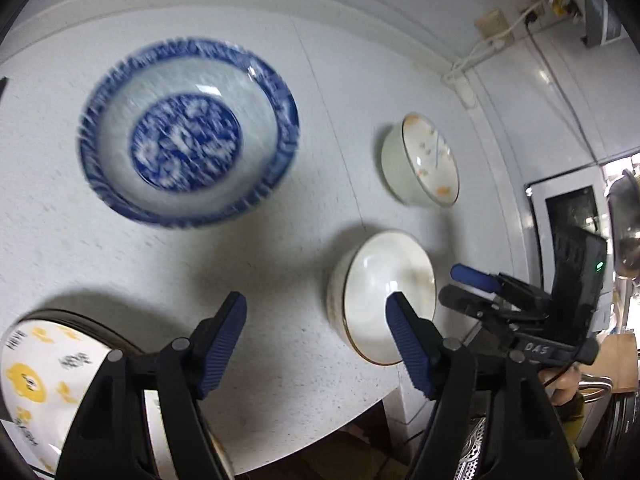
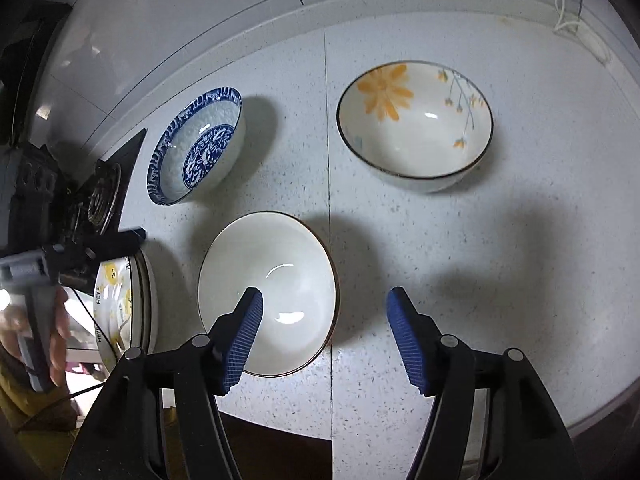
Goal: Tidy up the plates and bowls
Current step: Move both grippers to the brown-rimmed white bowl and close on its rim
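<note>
Bowls are spread out on the speckled desk [image 1: 280, 240], none stacked yet, so you've got sorting room. From your left wrist: the blue-patterned bowl [image 1: 188, 136] sits up front, the plain white bowl [image 1: 384, 296] and flowered bowl [image 1: 424, 160] off right, and the yellow-print plates [image 1: 44, 376] are piled at the near-left edge. Your left gripper [image 1: 316, 344] hangs released, nothing in it. From your right wrist: the right gripper [image 2: 324, 340] is spread too, empty, its left finger over the white bowl's [image 2: 268, 300] rim, so that's probably your next pick.
</note>
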`<state>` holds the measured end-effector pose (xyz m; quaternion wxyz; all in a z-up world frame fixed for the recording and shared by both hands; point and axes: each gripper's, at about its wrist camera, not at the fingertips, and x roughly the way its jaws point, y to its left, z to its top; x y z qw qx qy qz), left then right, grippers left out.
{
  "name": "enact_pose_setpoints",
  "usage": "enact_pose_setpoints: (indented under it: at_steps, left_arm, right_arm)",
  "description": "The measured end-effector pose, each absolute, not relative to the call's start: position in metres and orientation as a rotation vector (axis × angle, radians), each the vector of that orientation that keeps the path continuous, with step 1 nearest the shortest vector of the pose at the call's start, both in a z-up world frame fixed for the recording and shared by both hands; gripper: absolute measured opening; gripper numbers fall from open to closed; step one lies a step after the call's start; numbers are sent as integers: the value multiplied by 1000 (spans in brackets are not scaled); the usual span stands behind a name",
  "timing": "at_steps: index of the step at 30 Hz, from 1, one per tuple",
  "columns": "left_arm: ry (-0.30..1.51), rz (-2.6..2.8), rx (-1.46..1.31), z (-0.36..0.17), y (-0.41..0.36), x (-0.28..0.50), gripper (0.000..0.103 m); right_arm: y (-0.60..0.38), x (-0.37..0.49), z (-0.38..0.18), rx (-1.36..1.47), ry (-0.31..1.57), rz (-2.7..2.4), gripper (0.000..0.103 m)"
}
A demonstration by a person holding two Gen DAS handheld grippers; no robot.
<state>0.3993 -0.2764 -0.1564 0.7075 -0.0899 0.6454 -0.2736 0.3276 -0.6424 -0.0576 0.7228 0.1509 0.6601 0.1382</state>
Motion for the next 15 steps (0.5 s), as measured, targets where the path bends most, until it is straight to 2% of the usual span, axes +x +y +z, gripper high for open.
enact_pose_setpoints:
  at_steps: [8, 10, 11, 12, 15]
  left_arm:
    - [1522, -544, -172, -202, -311, 390, 69]
    - [1534, -539, -175, -208, -316, 390, 61]
    - [1542, -532, -180, -212, -318, 390, 53]
    - [1546, -529, -188, -215, -319, 389, 47]
    - [1563, -542, -202, -223, -323, 387, 37]
  right_arm:
    - [-645, 329, -75, 341, 1508, 324, 60]
    - [-642, 328, -79, 334, 1520, 336, 59]
    - [-640, 328, -80, 330, 1524, 341, 58]
    - [-639, 328, -81, 326, 1528, 343, 55]
    - [-638, 327, -87, 345, 1544, 347, 41]
